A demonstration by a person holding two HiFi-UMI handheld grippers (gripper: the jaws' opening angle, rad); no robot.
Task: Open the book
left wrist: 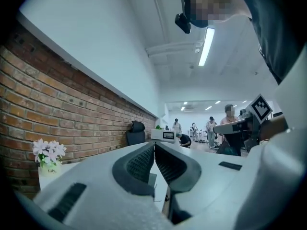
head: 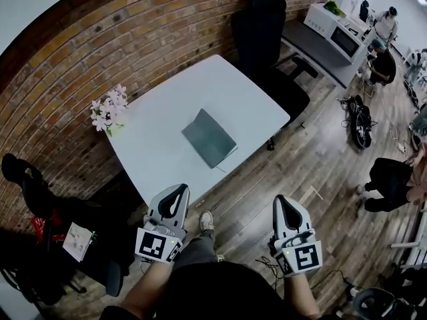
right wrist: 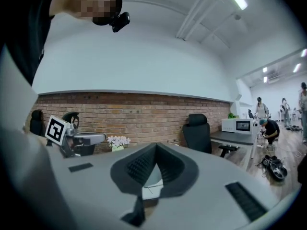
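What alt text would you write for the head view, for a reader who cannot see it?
A closed grey book lies on a white table beside a brick wall, with white flowers at the table's left edge. Nearer the camera, the person's left gripper and right gripper, both shut and empty, point towards the table, short of the book.

Desk (head: 153, 159) top is bare all round the closed book (head: 209, 137). Only obstacle on it is the flower pot (head: 109, 112) at the left corner by the brick wall (head: 80, 52), well apart from the book. Near edge is open to left claw (head: 179, 191) and right claw (head: 280, 202); black chair (head: 263, 32) stands at the far end.
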